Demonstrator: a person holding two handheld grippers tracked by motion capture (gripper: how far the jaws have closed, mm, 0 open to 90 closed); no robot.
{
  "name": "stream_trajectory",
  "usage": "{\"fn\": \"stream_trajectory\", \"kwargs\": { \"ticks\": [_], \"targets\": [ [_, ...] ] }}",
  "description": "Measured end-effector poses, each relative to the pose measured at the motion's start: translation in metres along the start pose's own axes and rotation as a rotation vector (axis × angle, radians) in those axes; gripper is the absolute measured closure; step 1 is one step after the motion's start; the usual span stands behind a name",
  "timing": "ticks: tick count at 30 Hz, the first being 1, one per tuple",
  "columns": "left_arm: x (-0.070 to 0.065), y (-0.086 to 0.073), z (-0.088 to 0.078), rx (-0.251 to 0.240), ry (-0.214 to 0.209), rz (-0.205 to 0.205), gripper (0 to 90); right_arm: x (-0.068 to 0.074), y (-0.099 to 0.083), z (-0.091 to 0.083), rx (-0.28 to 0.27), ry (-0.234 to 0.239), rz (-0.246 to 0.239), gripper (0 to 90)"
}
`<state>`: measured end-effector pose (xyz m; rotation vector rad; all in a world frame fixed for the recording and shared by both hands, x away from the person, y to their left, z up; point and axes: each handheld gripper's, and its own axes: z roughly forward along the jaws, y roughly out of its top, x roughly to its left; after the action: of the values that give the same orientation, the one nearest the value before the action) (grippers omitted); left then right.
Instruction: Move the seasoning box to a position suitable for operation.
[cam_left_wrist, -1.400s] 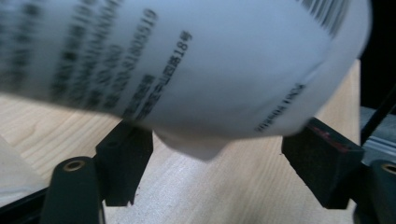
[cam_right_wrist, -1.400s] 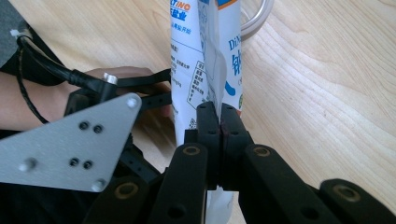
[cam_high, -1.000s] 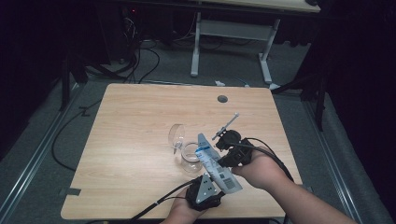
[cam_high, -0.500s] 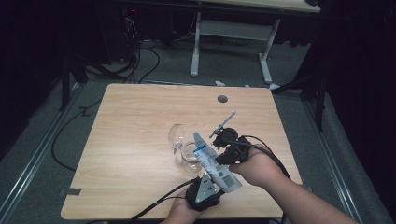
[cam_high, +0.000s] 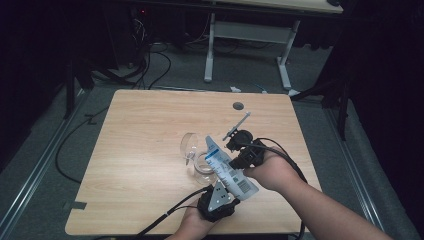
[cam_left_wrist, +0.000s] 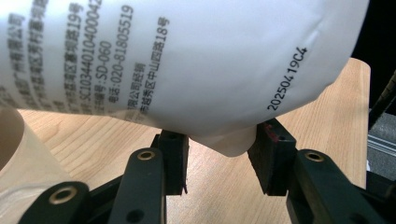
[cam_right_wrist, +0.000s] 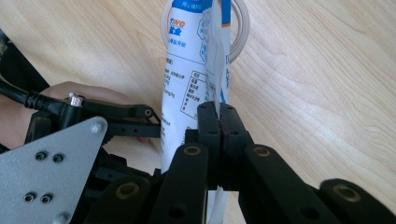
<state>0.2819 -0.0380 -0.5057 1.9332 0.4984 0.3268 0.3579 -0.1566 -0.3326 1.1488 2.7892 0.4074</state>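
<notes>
Right gripper (cam_right_wrist: 219, 140) jaws clamped on the white pouch's (cam_high: 225, 165) edge seam; left gripper (cam_left_wrist: 219, 156) jaws pinching its bottom; keep both grips firm, spout over the glass cup (cam_high: 202, 167) on the bench (cam_high: 140, 150).

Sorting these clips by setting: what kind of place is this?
Probably a lab or workshop, not a home: a bare wooden table on grey carpet, loose cables on the floor, and another desk's metal legs behind, in dim surroundings.
</notes>
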Motion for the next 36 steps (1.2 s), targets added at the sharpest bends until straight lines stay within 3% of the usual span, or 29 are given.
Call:
{"fn": "stream_trajectory", "kwargs": {
  "ticks": [5, 10, 16, 23, 27, 36],
  "targets": [
    [0.002, 0.002, 0.001, 0.007, -0.001, -0.001, 61.0, -0.003, 0.002, 0.001, -0.004, 0.001, -0.007, 89.9],
    [0.004, 0.003, 0.002, 0.011, -0.003, -0.006, 61.3, -0.005, 0.003, 0.002, -0.014, 0.035, 0.031, 89.8],
    [0.003, 0.005, 0.004, 0.013, -0.015, -0.013, 61.5, -0.005, 0.003, 0.003, -0.009, 0.026, 0.041, 89.6],
    [0.006, 0.008, 0.004, 0.001, -0.02, -0.022, 61.8, -0.004, 0.003, 0.003, -0.066, 0.017, 0.054, 89.7],
    [0.006, 0.008, 0.004, 0.004, -0.024, -0.017, 61.8, -0.002, 0.006, 0.005, -0.043, 0.0, 0.011, 90.0],
    [0.008, 0.01, 0.001, -0.012, -0.015, -0.026, 61.7, -0.006, 0.015, 0.002, -0.023, 0.016, -0.039, 90.0]
  ]
}}
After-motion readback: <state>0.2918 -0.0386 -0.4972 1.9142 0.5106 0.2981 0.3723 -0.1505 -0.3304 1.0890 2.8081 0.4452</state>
